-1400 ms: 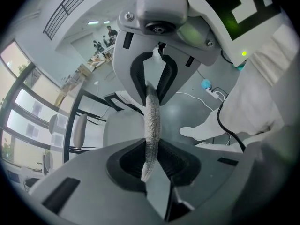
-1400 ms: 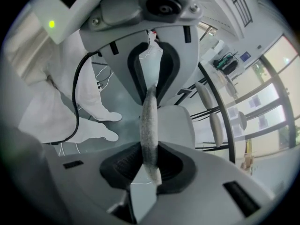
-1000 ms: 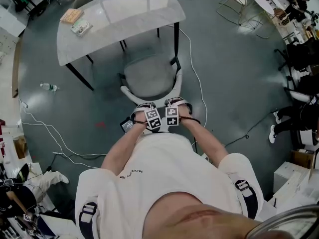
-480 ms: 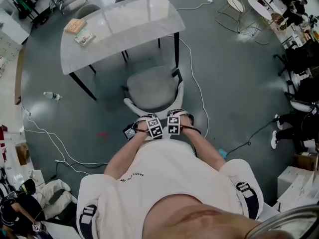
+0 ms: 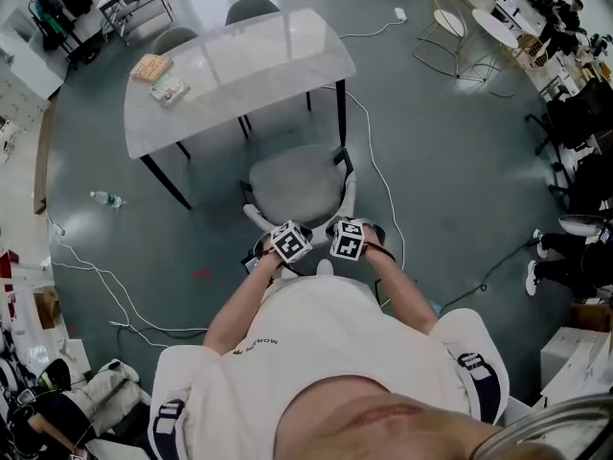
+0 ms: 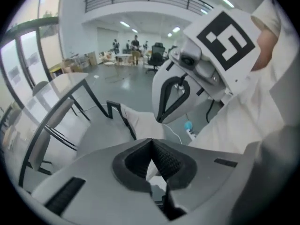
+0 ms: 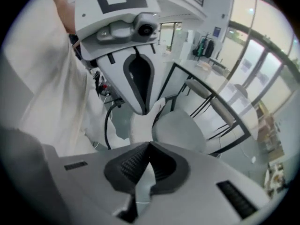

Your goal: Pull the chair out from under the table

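The grey chair (image 5: 297, 180) with a white curved back (image 5: 253, 217) stands in front of the pale table (image 5: 239, 65), its seat out from under the top. My left gripper (image 5: 283, 251) and right gripper (image 5: 347, 245) hang side by side just above the chair's back, touching nothing. In the left gripper view the left gripper's (image 6: 151, 142) jaws are closing, tips together, nothing between them; the chair back (image 6: 143, 123) lies below. The right gripper's (image 7: 150, 145) jaws are closing the same way over the chair back (image 7: 140, 125), with nothing between them.
Two more chairs (image 5: 251, 8) stand at the table's far side. A book (image 5: 153, 65) and a small packet (image 5: 170, 90) lie on the tabletop. A white cable (image 5: 379, 166) runs across the floor right of the chair, and a bottle (image 5: 107, 199) lies at the left.
Both grippers have let go of the chair's back, risen off it and rolled so that their marker cubes tilt apart. Both pairs of jaws have shut.
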Available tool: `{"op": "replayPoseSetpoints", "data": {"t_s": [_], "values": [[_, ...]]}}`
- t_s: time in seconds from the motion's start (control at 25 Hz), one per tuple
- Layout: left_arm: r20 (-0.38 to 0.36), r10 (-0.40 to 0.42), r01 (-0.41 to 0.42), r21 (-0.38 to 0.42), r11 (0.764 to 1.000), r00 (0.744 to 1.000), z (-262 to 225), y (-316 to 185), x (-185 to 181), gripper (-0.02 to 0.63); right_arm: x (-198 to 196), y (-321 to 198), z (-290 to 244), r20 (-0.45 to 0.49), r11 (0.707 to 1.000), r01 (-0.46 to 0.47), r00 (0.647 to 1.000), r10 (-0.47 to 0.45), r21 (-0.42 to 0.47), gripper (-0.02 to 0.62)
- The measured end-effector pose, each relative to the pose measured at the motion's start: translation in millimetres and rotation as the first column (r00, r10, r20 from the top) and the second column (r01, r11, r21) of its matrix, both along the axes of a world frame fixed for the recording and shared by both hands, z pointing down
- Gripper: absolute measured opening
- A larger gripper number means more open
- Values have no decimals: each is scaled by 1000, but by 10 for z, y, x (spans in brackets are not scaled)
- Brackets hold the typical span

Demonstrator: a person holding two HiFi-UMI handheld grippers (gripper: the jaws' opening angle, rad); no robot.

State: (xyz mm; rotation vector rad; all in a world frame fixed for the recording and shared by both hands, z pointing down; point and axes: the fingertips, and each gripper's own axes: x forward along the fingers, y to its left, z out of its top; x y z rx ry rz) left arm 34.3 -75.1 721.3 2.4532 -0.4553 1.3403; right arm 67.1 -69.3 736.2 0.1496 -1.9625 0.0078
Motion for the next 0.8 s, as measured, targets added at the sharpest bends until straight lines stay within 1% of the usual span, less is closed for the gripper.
{"op": "replayPoseSetpoints", "data": {"t_s": [0.04,0.12,0.2,0.24,0.28,0.4,0.44,0.48,0.52,0.56,0.6,0.64,0.76,0.8], "values": [[-43,-49,49,11,999,998,-138,-78,9,5,5,-92,-111,35,999,-53,998,52,14,14],[-133,-135,139,15,990,982,-418,-187,18,5,-25,-256,-361,127,987,-162,979,159,16,14],[-224,-211,221,23,975,951,-726,-297,4,5,-72,-386,-643,236,966,-257,938,253,-12,14],[-273,-246,264,29,964,930,-889,-360,-10,5,-92,-442,-800,296,953,-300,908,297,-35,14],[-323,-281,307,32,951,904,-1053,-421,-30,5,-110,-495,-967,360,937,-342,868,342,-65,14],[-447,-362,419,33,907,818,-1501,-554,-128,5,-148,-620,-1461,529,881,-438,712,462,-181,14],[-479,-381,451,36,892,791,-1634,-582,-169,5,-150,-651,-1604,567,864,-460,663,488,-206,14],[-507,-397,480,40,876,765,-1760,-606,-211,5,-146,-680,-1731,594,850,-481,626,505,-214,14],[-532,-410,508,45,860,741,-1879,-632,-253,5,-138,-713,-1846,613,838,-505,601,512,-205,14],[-555,-420,534,53,844,718,-1992,-662,-295,5,-131,-753,-1959,629,828,-531,583,513,-183,14],[-575,-427,558,64,827,698,-2100,-696,-339,5,-134,-796,-2079,648,817,-553,565,510,-161,14],[-593,-431,580,77,811,680,-2207,-729,-382,5,-153,-836,-2212,674,808,-569,538,506,-152,14],[-644,-428,629,108,770,634,-2511,-788,-466,5,-245,-895,-2612,756,789,-586,429,494,-184,14],[-661,-422,641,116,759,620,-2608,-797,-474,5,-266,-900,-2730,775,786,-590,404,487,-186,14]]}}
